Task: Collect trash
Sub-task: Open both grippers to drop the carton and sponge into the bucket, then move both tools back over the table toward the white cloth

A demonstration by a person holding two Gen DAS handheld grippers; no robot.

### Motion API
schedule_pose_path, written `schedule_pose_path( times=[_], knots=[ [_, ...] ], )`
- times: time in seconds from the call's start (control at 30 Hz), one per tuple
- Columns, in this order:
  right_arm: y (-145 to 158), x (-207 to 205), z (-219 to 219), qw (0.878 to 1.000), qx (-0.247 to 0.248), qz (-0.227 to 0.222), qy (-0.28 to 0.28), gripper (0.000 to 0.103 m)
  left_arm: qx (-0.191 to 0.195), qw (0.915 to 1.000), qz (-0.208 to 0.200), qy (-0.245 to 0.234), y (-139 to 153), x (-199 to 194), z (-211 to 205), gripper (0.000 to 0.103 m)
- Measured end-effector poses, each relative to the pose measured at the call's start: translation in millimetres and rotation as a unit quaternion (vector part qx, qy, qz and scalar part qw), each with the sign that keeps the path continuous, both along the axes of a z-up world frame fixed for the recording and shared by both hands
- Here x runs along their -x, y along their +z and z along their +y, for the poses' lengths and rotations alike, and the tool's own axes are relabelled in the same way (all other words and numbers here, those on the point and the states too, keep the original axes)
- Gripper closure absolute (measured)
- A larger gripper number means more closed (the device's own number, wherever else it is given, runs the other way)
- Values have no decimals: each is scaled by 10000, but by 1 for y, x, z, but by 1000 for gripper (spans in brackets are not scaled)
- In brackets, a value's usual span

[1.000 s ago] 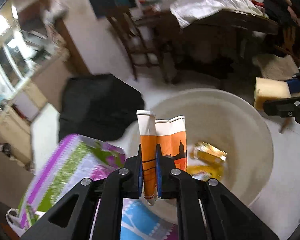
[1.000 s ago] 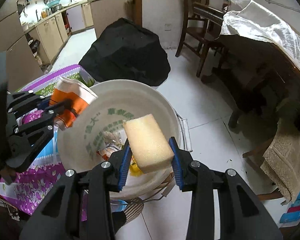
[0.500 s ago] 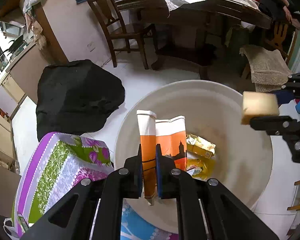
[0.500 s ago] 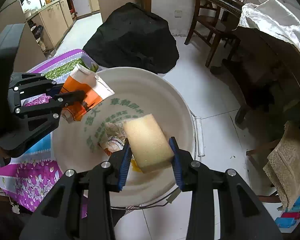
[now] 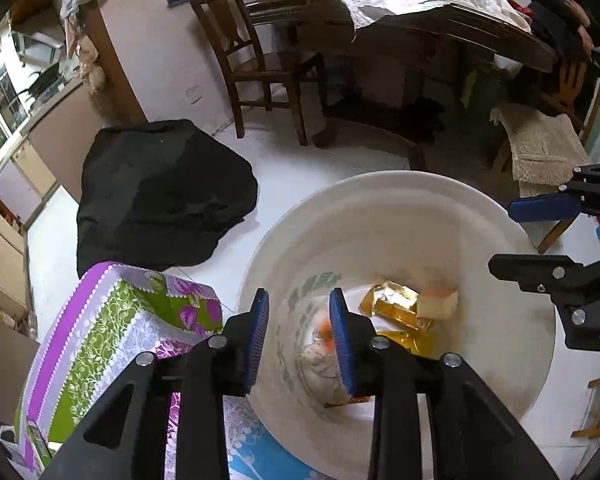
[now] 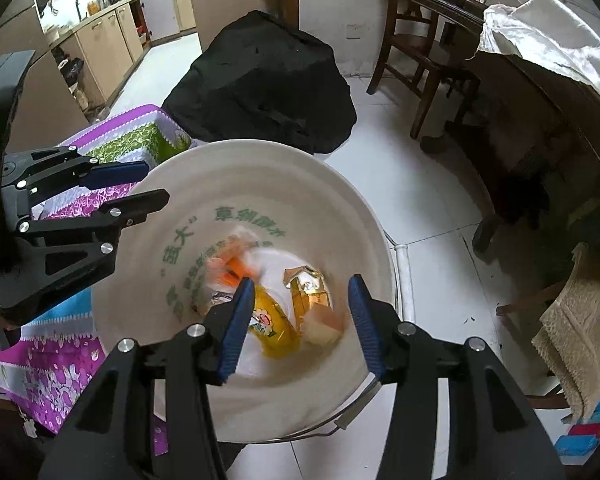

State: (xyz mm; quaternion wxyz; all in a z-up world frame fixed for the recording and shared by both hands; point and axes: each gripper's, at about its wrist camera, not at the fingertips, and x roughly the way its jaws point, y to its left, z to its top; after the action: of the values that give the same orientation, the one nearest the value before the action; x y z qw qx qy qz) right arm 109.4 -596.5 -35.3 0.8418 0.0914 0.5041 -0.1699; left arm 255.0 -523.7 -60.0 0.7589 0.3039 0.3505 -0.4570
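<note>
Both claws hang over the white bucket (image 6: pixel 352 216), their jaws opening with nothing between the pads. The left claw (image 5: pixel 298 330) has let go of the orange carton (image 6: pixel 230 266), a blur at 11 o'clock inside the bucket. Below the right claw (image 6: pixel 300 324), the yellow sponge (image 6: pixel 324 326) lies at 5 o'clock beside a gold wrapper (image 6: pixel 306 288) and a yellow packet (image 6: pixel 270 322).

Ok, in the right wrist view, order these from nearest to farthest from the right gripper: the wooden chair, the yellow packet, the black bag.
From the right gripper, whose jaws are opening with nothing gripped:
1. Yellow packet: just below, in the white bucket.
2. Black bag: on the floor beyond the bucket.
3. Wooden chair: farthest, upper right by the table.
</note>
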Motion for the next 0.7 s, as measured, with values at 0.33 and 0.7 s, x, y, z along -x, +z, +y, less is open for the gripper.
schedule_pose_path(
  times=[0.33, 0.7],
  knots=[
    [5, 31, 19, 9987, 143, -414, -251, 56, 761, 9962, -414, 23, 12, 39, 55, 60],
    [15, 80, 45, 9836, -168, -1615, -790, 21, 1249, 9898, -277, 625, -9, 58, 165, 35]
  ],
)
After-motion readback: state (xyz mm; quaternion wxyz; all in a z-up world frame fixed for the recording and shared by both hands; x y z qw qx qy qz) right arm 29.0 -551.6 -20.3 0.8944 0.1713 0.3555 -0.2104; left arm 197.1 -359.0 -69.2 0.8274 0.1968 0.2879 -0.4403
